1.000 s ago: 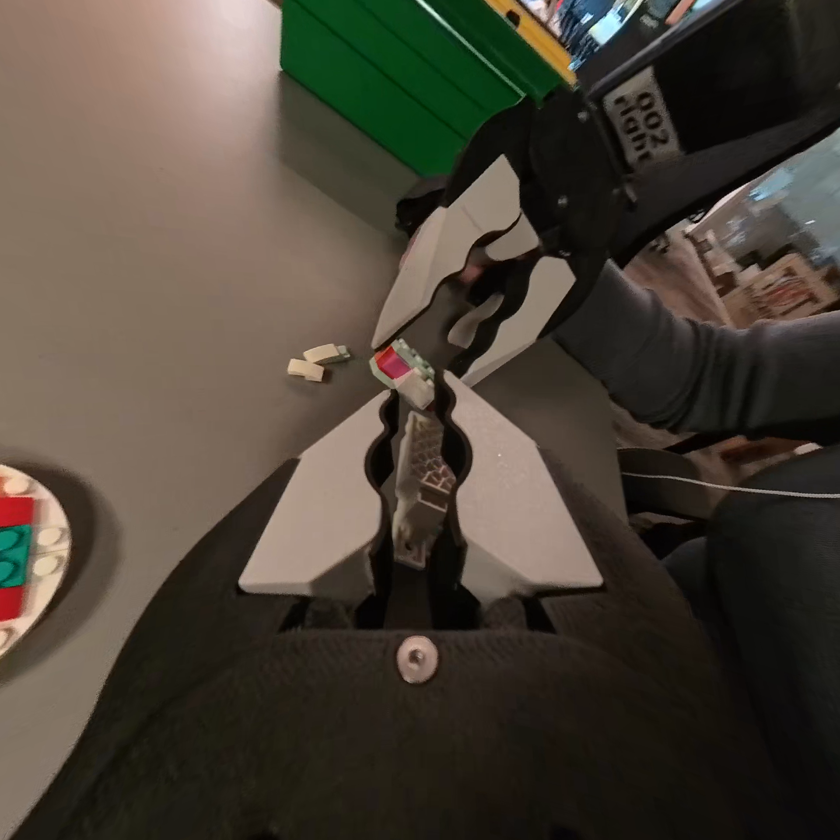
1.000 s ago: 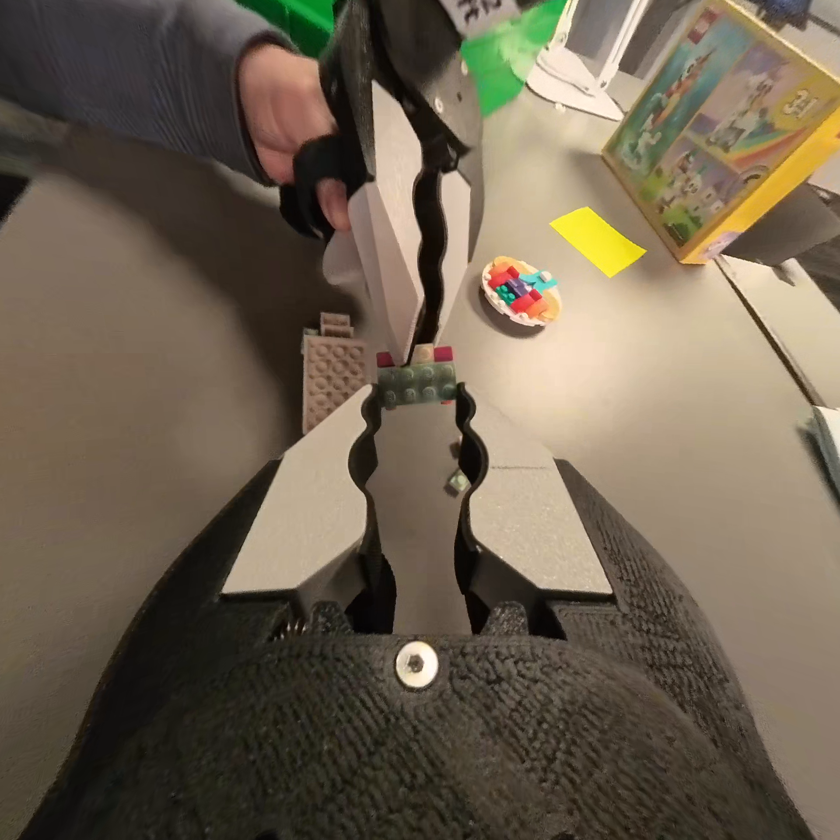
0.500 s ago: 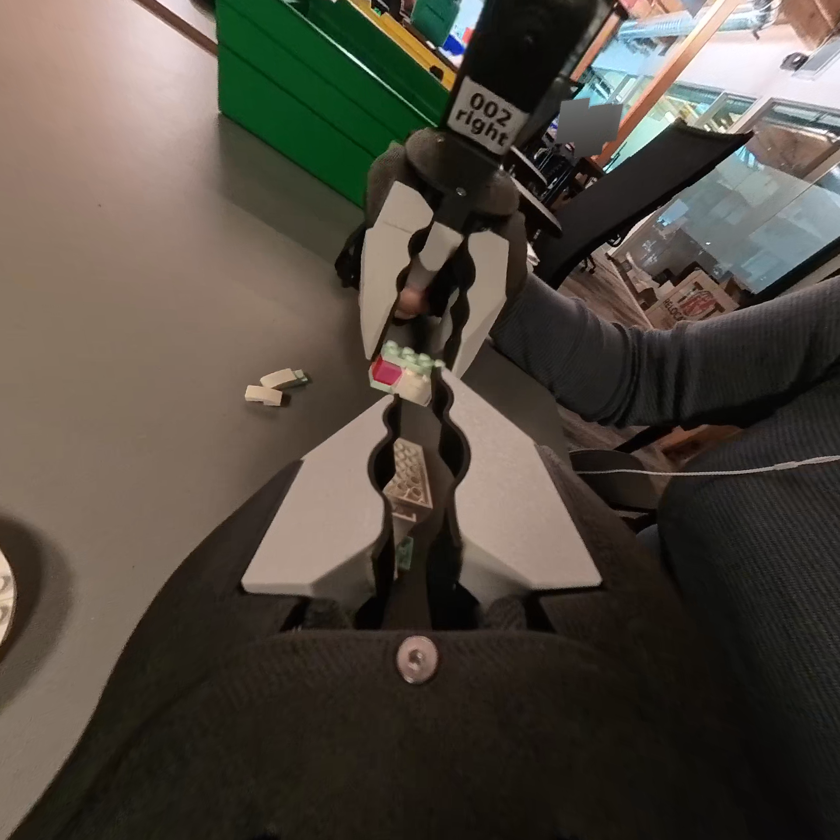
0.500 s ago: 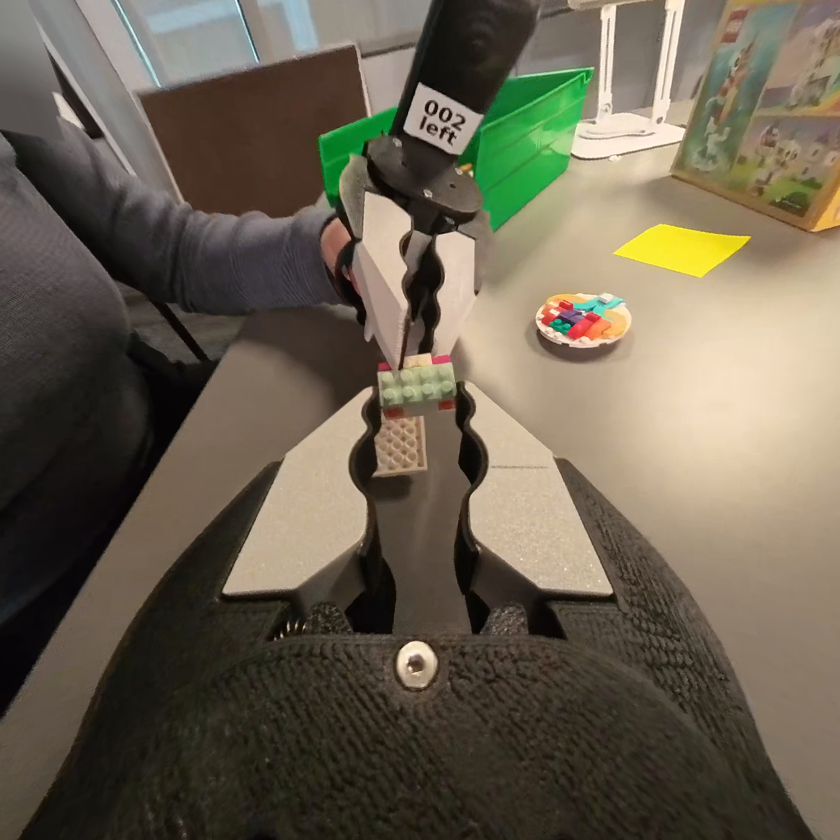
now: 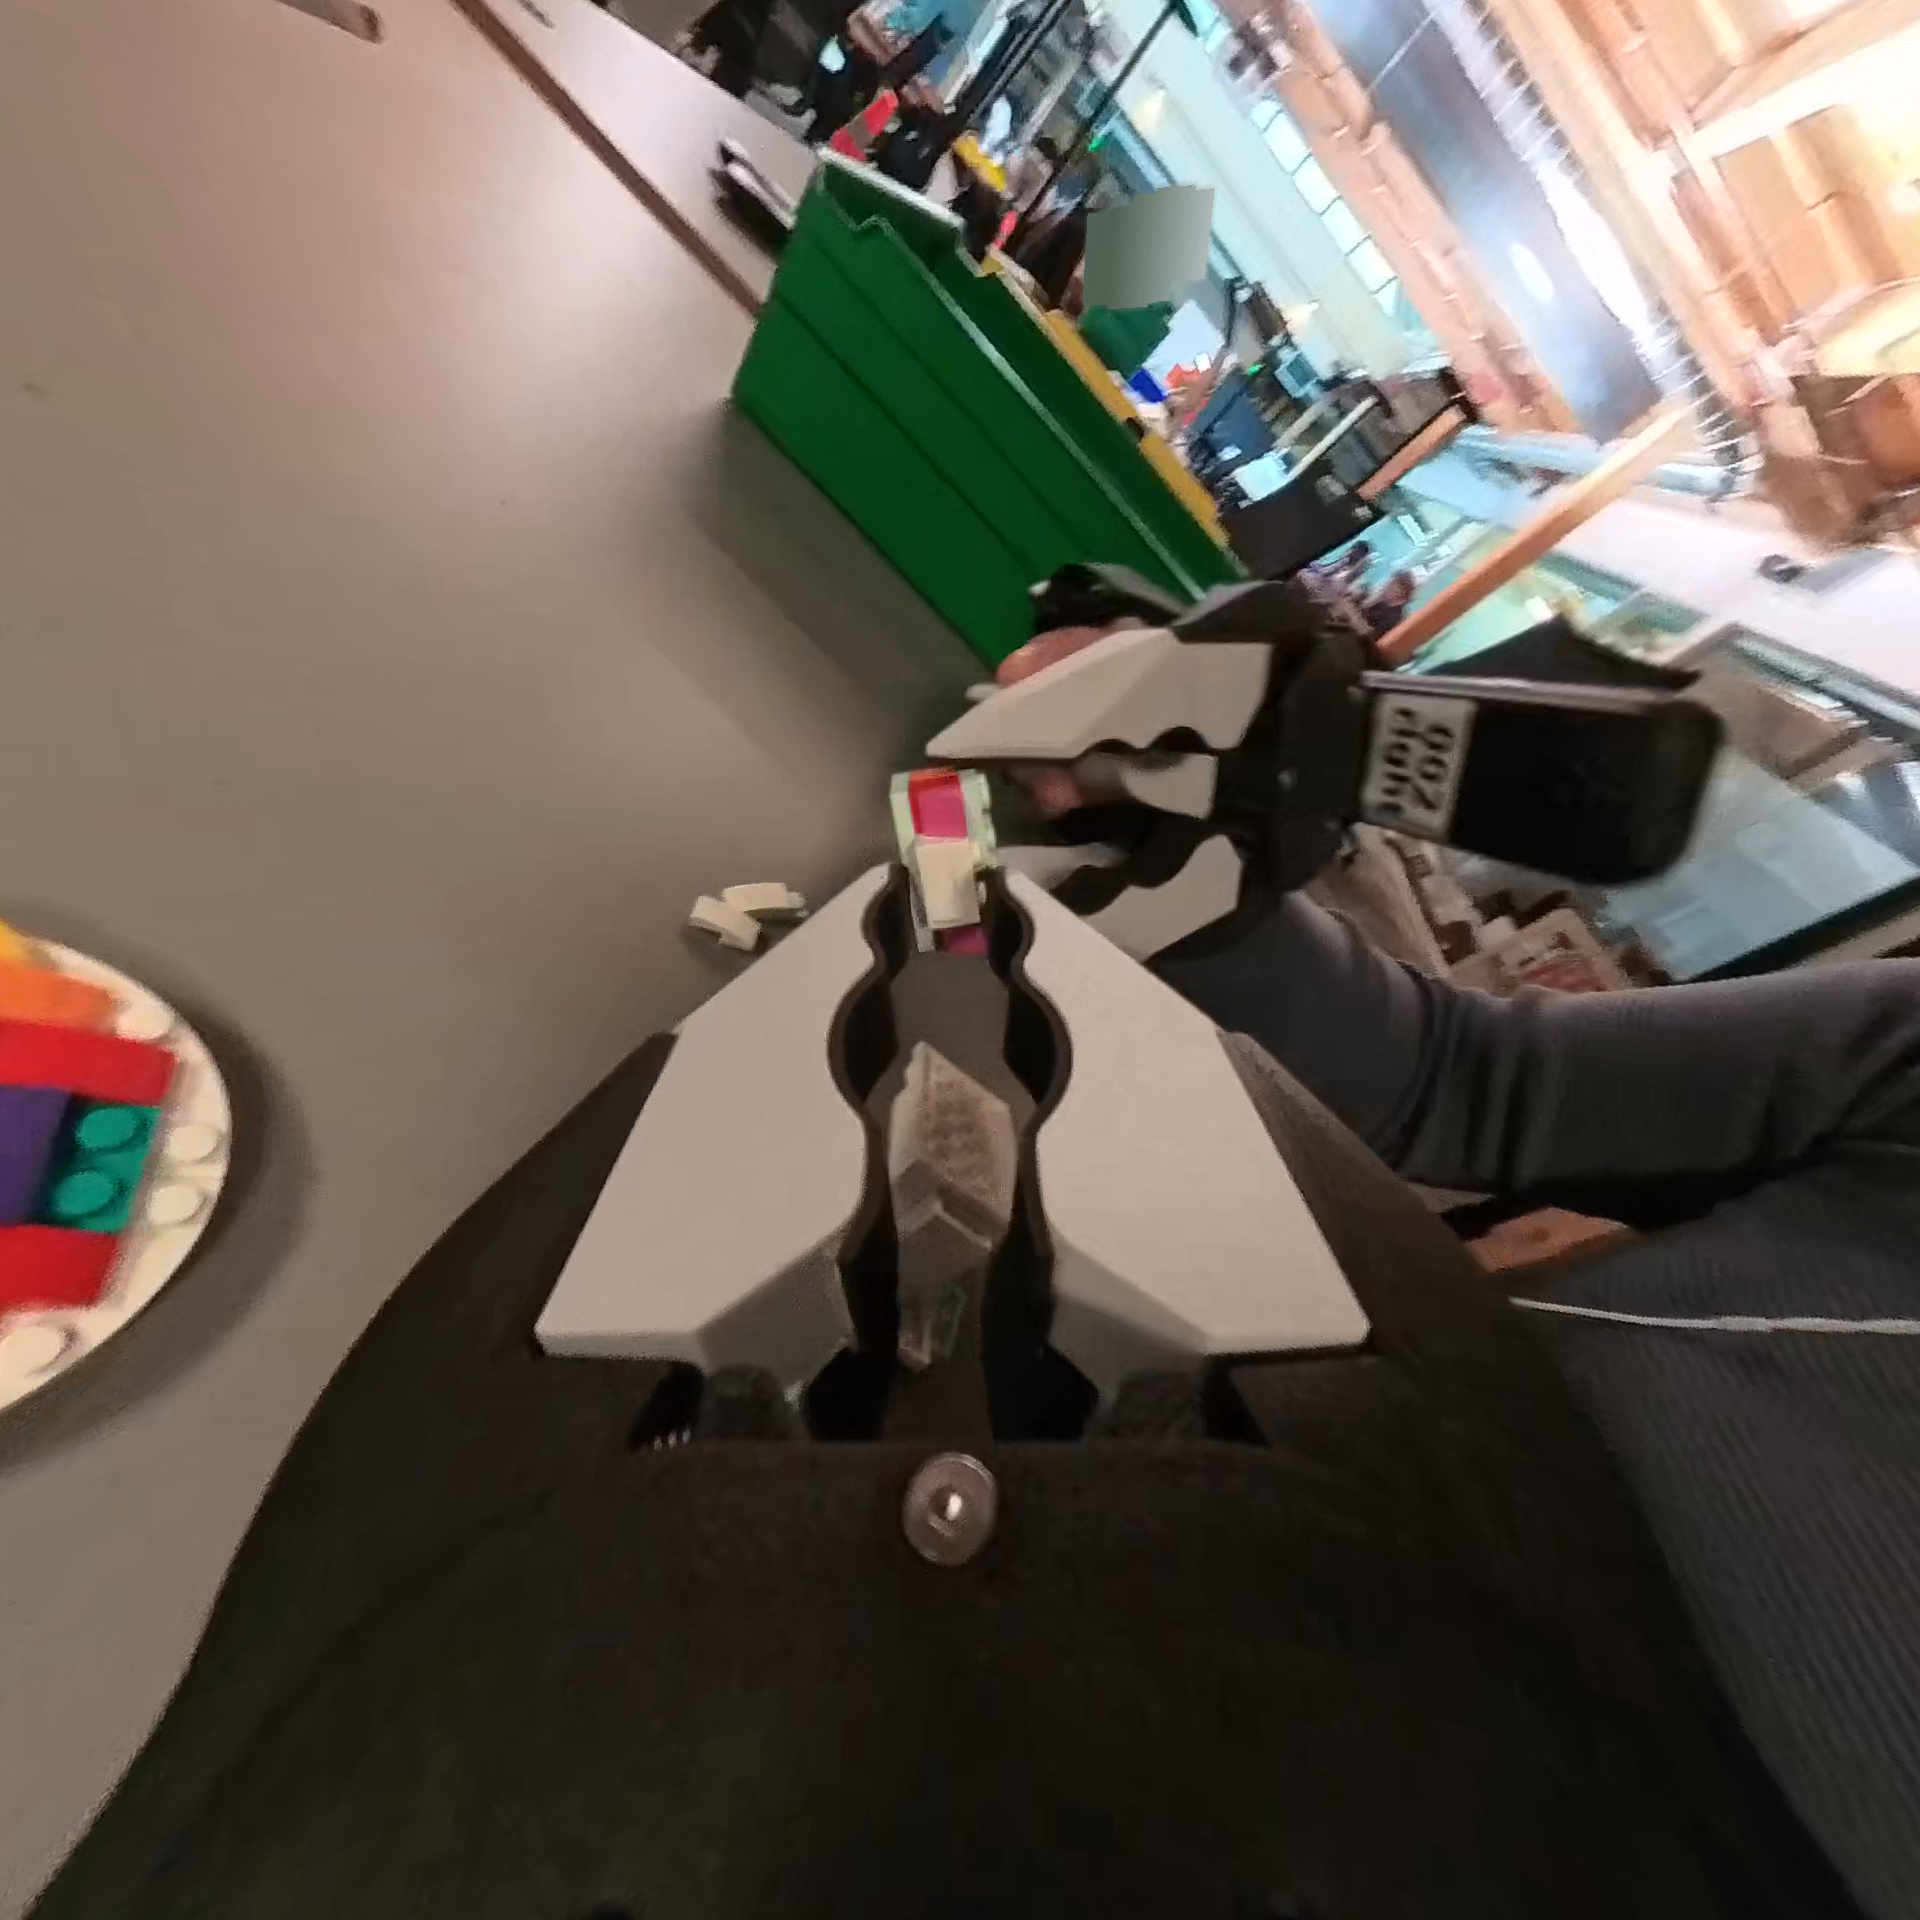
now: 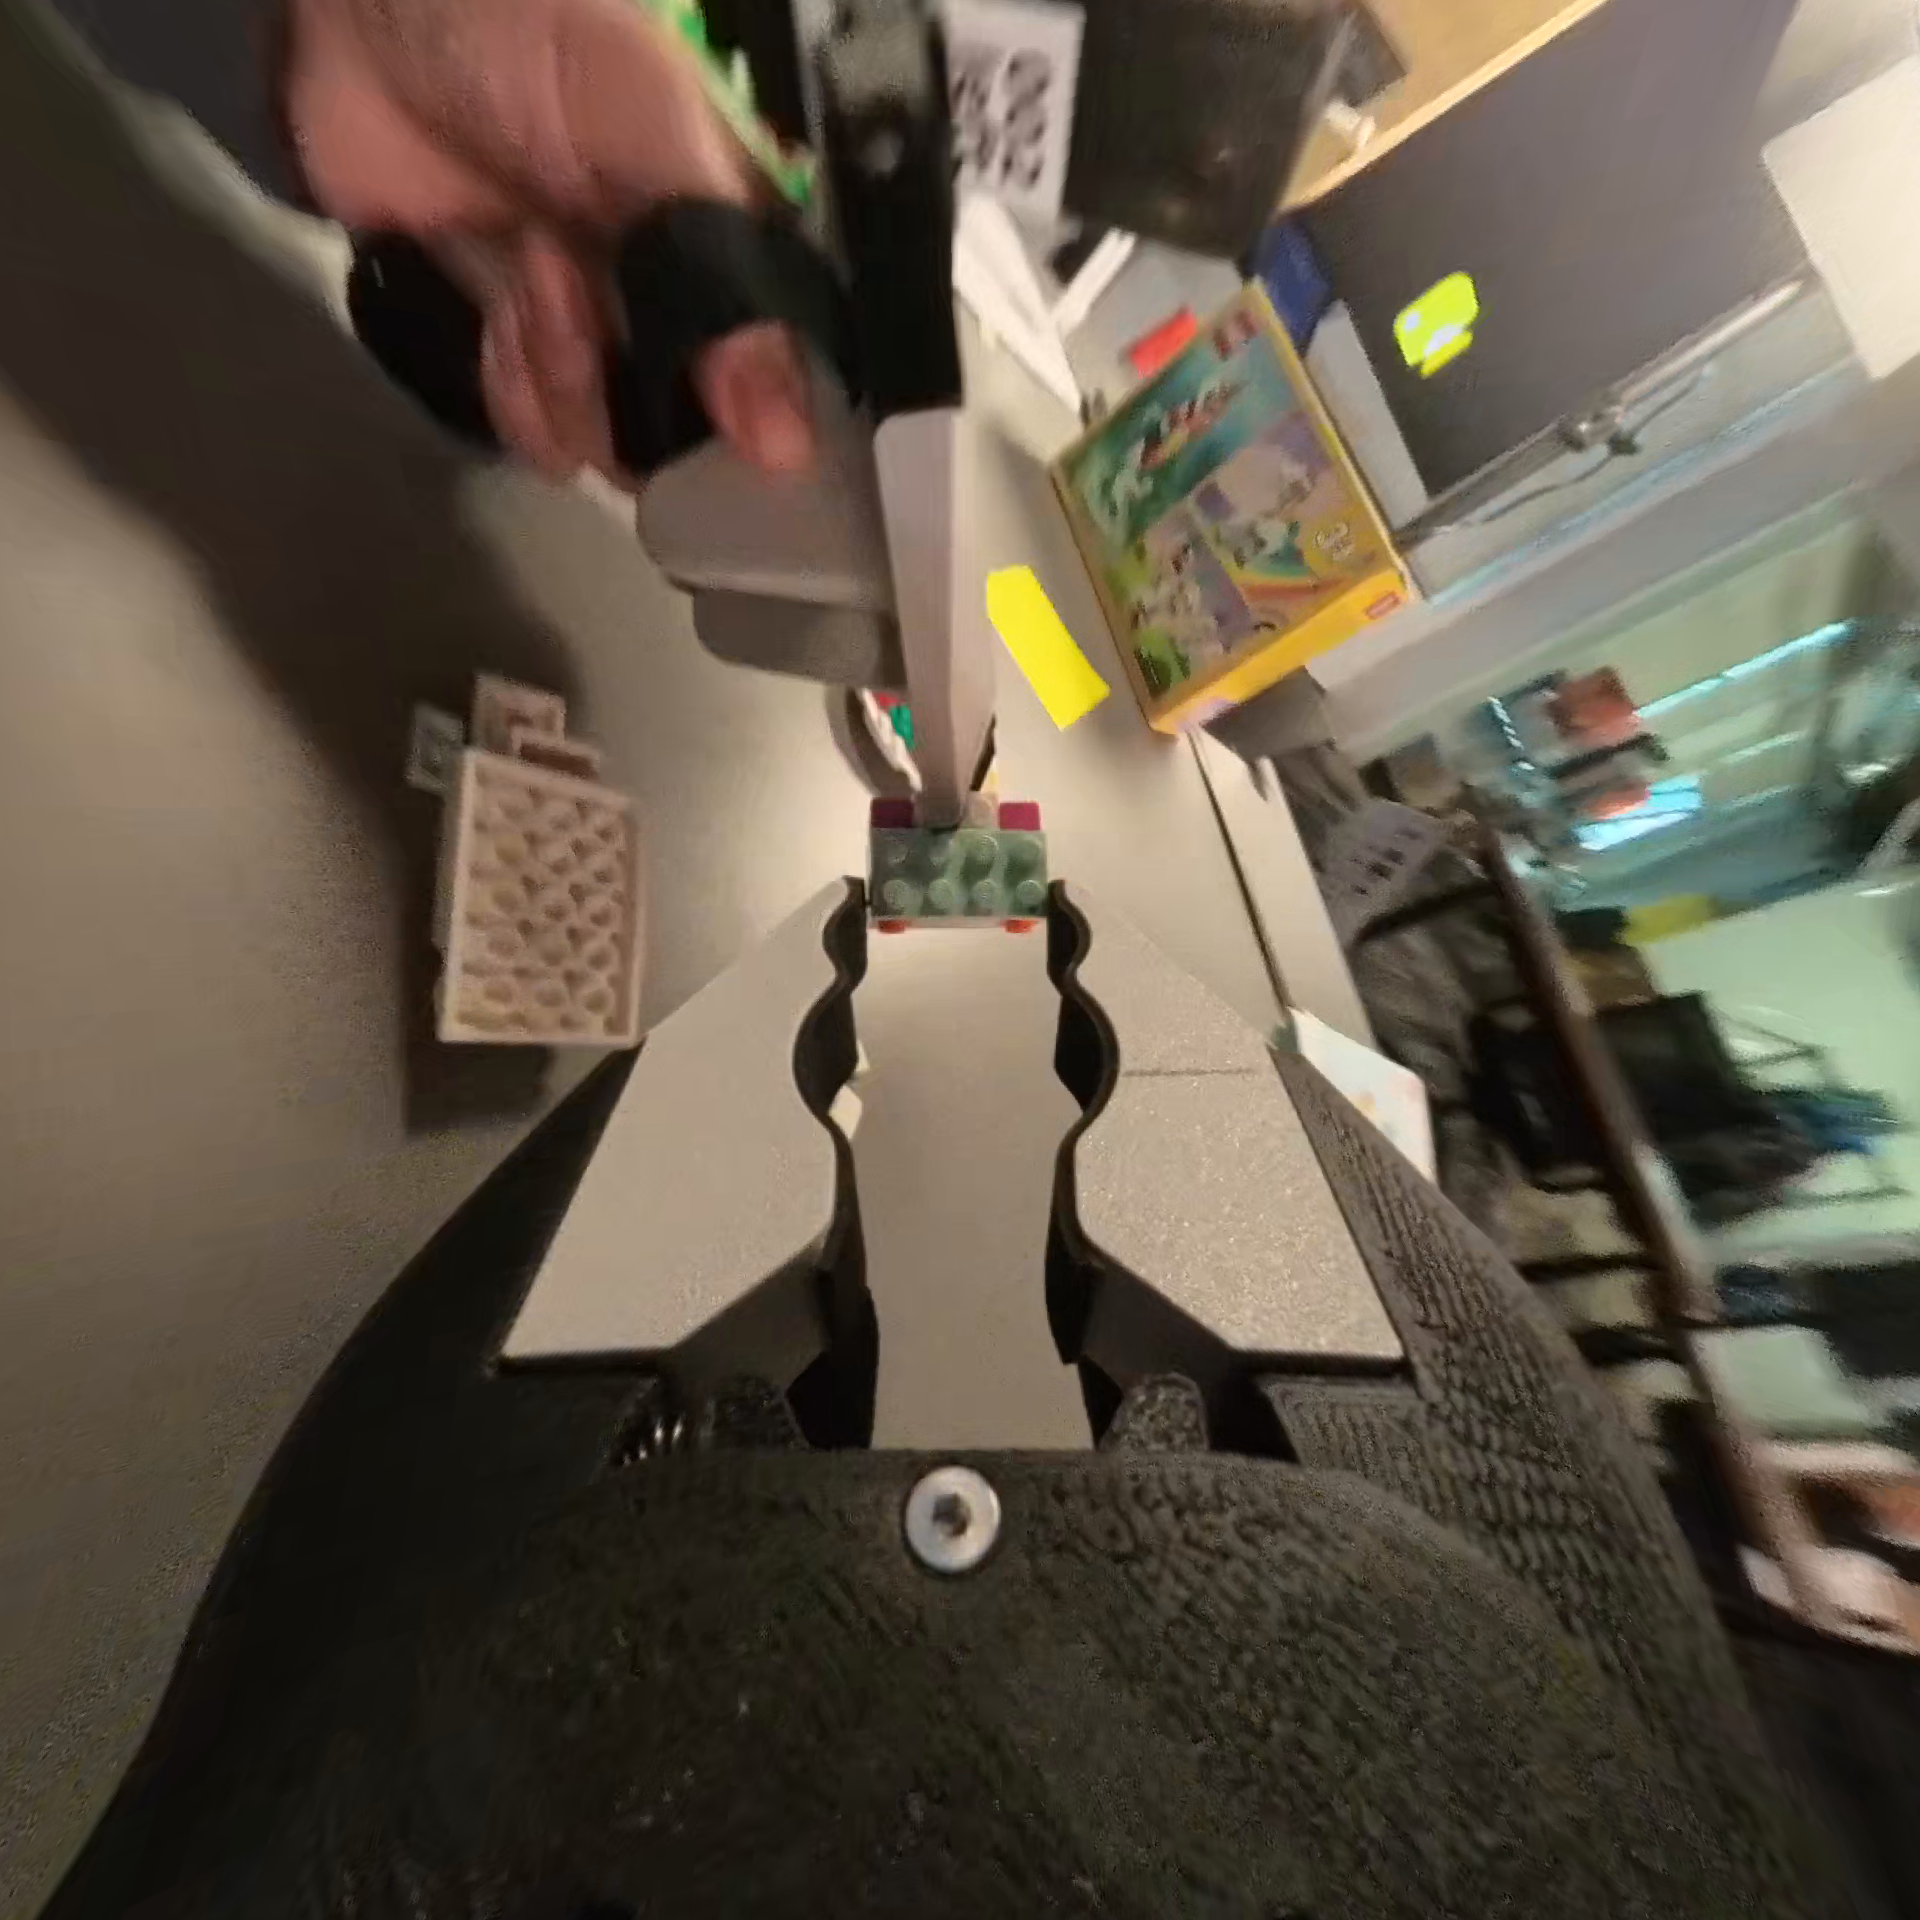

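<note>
A small brick assembly [image 5: 940,821] of pale green, pink, red and white bricks is held in the air between both grippers. My left gripper [image 5: 943,896] is shut on its white and pink end. My right gripper [image 6: 958,899] is shut on the pale green brick [image 6: 956,878] at its other end. In the left wrist view the right gripper [image 5: 966,805] lies sideways, coming in from the right. In the right wrist view the left gripper [image 6: 951,805] comes down from above, with a hand [image 6: 540,197] on its handle.
A beige studded plate [image 6: 535,899] lies on the grey table [image 5: 364,623] below. A white dish of coloured bricks [image 5: 83,1174] sits left, two small white pieces [image 5: 743,909] nearby. A green bin [image 5: 956,468], a yellow note [image 6: 1039,644] and a toy box [image 6: 1226,540] stand farther off. Only a small space, under 4 cm, lies between the two pairs of fingers.
Both grippers have twisted about the assembly they share. In the left view the right gripper swung from upright to sideways; the right view has rolled and blurred.
</note>
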The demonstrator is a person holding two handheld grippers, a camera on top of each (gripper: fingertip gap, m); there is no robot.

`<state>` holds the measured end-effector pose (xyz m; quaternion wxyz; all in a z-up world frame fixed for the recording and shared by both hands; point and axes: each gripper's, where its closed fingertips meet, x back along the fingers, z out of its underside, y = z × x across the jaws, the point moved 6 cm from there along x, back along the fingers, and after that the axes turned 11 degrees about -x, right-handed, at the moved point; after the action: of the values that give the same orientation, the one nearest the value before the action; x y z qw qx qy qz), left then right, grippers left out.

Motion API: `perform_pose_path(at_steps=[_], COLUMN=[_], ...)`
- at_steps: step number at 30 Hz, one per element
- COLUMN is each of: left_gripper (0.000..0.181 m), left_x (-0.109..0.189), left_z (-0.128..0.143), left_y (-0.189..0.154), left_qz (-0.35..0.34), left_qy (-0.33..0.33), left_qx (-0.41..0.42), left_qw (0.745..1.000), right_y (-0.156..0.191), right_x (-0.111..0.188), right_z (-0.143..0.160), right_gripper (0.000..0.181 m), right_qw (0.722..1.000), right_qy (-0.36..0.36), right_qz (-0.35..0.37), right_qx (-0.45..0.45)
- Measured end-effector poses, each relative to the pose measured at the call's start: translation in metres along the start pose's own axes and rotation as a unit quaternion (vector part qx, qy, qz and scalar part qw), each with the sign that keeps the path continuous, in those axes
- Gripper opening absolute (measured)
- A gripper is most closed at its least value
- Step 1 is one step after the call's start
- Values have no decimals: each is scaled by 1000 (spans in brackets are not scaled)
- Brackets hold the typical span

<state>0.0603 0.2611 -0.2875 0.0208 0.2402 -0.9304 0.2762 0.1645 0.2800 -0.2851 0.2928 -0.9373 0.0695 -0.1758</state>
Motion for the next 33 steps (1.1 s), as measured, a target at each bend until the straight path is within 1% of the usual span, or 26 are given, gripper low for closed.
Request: perform_pose_path(at_steps=[2, 3, 5, 6, 9, 14, 16, 17, 18, 19, 23, 27, 33], left_gripper=[13, 13, 13, 13, 13, 14, 22, 20, 14, 14, 10, 10, 10], left_x=[0, -1, -1, -2, 0, 0, 0, 1, 3, 4, 5, 4, 3], left_z=[2, 3, 4, 4, 5, 1, -1, -2, -3, -5, -7, -7, -5], left_y=[3, 4, 6, 8, 10, 7, 4, 4, 5, 3, 2, 2, 4], left_qz=[-22, -28, -44, -51, -60, -63, -33, -21, -14, -9, -21, -39, -52], left_qy=[13, 16, 22, 25, 28, -5, -12, -20, -29, -34, -49, -40, -31], left_qx=[-9, -9, -5, -6, -11, -20, -18, -6, -5, -6, -4, -31, -34], left_qw=[1000, 999, 999, 998, 998, 998, 999, 1000, 999, 999, 999, 998, 998], right_y=[4, 5, 6, 7, 8, 4, 3, 2, 1, 0, 2, 4, 9], right_x=[-4, -5, -8, -10, -13, -11, -9, -8, -6, -5, -4, -5, -7], right_z=[2, 2, 1, 2, 3, -1, -3, -5, -8, -10, -13, -12, -10], right_gripper=[33, 33, 36, 33, 31, 31, 31, 31, 30, 30, 30, 30, 29], right_qw=[998, 996, 995, 993, 992, 993, 994, 995, 996, 996, 990, 980, 954], right_qy=[42, 50, 58, 68, 84, 77, 63, 51, 38, 32, 49, 69, 94], right_qz=[21, 26, 39, 43, 46, 61, 63, 63, 63, 67, 95, 116, 146], right_qx=[50, 64, 78, 82, 78, 66, 62, 55, 45, 44, 94, 145, 243])
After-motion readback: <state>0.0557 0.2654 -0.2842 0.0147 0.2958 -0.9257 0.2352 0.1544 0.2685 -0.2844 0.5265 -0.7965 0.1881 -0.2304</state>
